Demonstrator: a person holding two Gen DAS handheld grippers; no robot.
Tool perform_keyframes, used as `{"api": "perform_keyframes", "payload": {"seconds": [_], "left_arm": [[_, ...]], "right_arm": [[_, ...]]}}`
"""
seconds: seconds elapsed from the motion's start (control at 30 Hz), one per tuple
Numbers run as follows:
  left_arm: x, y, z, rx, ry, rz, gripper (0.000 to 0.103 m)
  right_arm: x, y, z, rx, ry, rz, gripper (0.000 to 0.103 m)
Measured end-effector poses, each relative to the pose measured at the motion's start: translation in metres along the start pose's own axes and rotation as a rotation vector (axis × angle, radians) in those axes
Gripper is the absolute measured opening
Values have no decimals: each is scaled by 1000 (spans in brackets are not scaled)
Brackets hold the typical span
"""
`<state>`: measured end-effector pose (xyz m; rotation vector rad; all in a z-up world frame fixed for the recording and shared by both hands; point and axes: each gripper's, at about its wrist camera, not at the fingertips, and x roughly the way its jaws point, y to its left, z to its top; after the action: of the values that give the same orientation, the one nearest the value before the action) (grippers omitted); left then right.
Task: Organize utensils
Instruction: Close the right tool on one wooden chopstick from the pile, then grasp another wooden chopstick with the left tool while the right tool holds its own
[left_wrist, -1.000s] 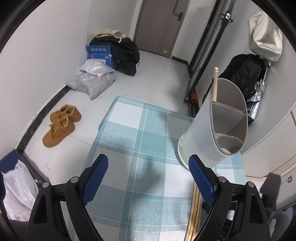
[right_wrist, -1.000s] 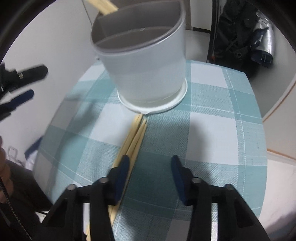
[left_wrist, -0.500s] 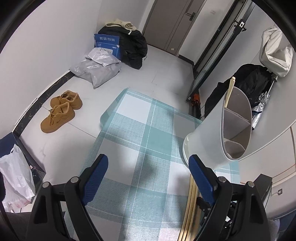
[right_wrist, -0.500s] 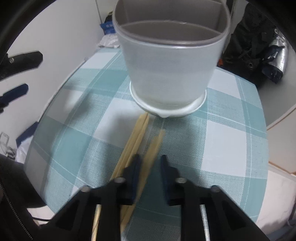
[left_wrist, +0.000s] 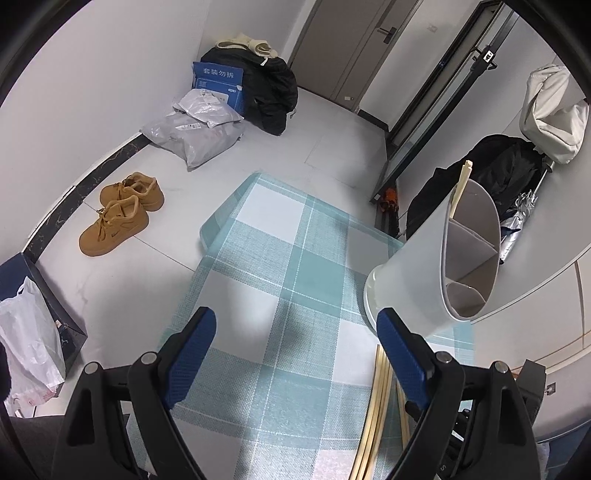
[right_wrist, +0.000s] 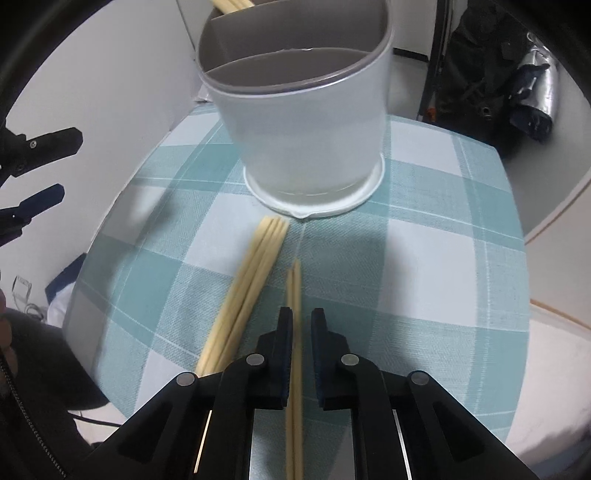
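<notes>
Chopsticks (right_wrist: 294, 295) in right tool (right_wrist: 301, 325), tips toward holder (right_wrist: 306, 140).

walls (left_wrist: 92, 92): white | floor (left_wrist: 325, 147): pale tile | door (left_wrist: 351, 48): grey, closed | shoes (left_wrist: 122, 210): tan

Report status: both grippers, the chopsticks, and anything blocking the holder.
Right gripper just closed, a chopstick pair between its jaws. Left gripper open, empty. Loose chopsticks lie on the checked cloth before the holder. Nothing blocking.
</notes>
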<state>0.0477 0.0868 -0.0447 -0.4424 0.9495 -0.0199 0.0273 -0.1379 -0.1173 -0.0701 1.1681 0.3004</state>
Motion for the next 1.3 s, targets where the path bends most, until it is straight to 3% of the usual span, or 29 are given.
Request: {"api": "perform_keyframes", "payload": {"seconds": [0.3,0.7,0.93,1.03,1.1,1.3], "left_arm": [[1,5,0,-22,16,3,86],[5,5,-3,7,18,48,86],[14,5,-8,34,49,85,86],[21,-6,-14,91,76,90,86],[31,-15,-22,147,137,59,86],[52,-41,-46,292,224,78,86]], "right_arm": [[8,16,5,-120,53,-69,11],[26,19,28,-178,60,-84,11],[18,17,36,-191,42,-60,5],[11,7,40,-157,14,-35,4],[-2,-3,42,-99,-25,0,4],[-51,-59,51,143,-191,163,4]]}}
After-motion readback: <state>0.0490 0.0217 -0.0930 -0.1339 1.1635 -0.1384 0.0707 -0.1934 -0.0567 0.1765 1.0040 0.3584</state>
